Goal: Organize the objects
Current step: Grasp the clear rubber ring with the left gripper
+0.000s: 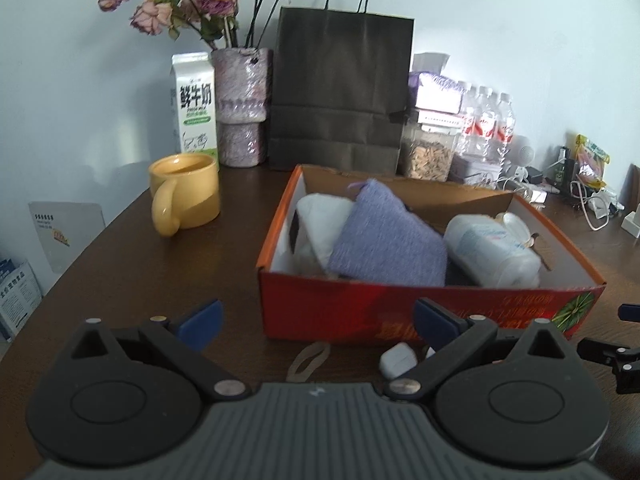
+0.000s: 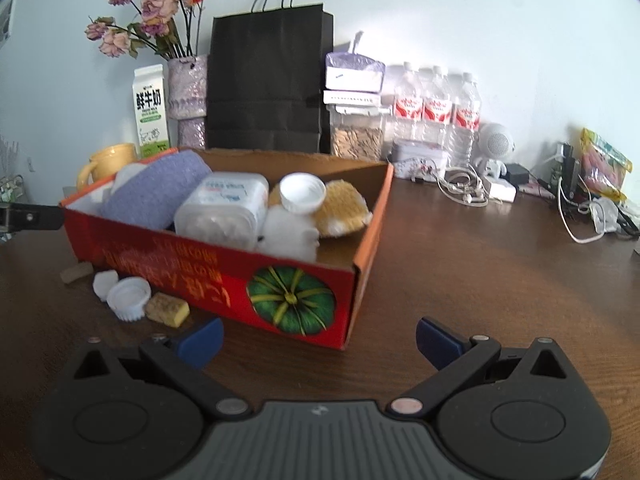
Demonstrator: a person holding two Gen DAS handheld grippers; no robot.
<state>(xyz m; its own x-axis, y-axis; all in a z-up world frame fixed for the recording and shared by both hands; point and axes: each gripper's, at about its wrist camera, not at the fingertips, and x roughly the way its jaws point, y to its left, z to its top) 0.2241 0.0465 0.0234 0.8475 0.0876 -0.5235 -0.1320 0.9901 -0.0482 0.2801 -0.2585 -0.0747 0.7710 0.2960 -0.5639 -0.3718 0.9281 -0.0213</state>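
A red cardboard box (image 1: 360, 312) (image 2: 224, 280) stands on the brown table. Inside lie a purple knitted cloth (image 1: 388, 236) (image 2: 156, 188), a white plastic container (image 1: 492, 252) (image 2: 224, 208), a white cap (image 2: 302, 192) and a plush toy (image 2: 340, 208). On the table before the box lie a white cap (image 2: 128, 296), a small white piece (image 2: 105, 282), two tan blocks (image 2: 166, 308) (image 2: 77, 272), a rubber band (image 1: 310, 360) and a small white case (image 1: 398, 360). My left gripper (image 1: 318, 320) is open, short of the box front. My right gripper (image 2: 318, 338) is open by the box's right corner.
A yellow mug (image 1: 184, 194), milk carton (image 1: 195, 104), vase of dried roses (image 1: 242, 108), black paper bag (image 1: 340, 92), snack jar (image 2: 356, 136), water bottles (image 2: 436, 112), a small speaker (image 2: 496, 144) and tangled cables (image 2: 464, 188) line the back. Papers (image 1: 64, 232) sit at the left edge.
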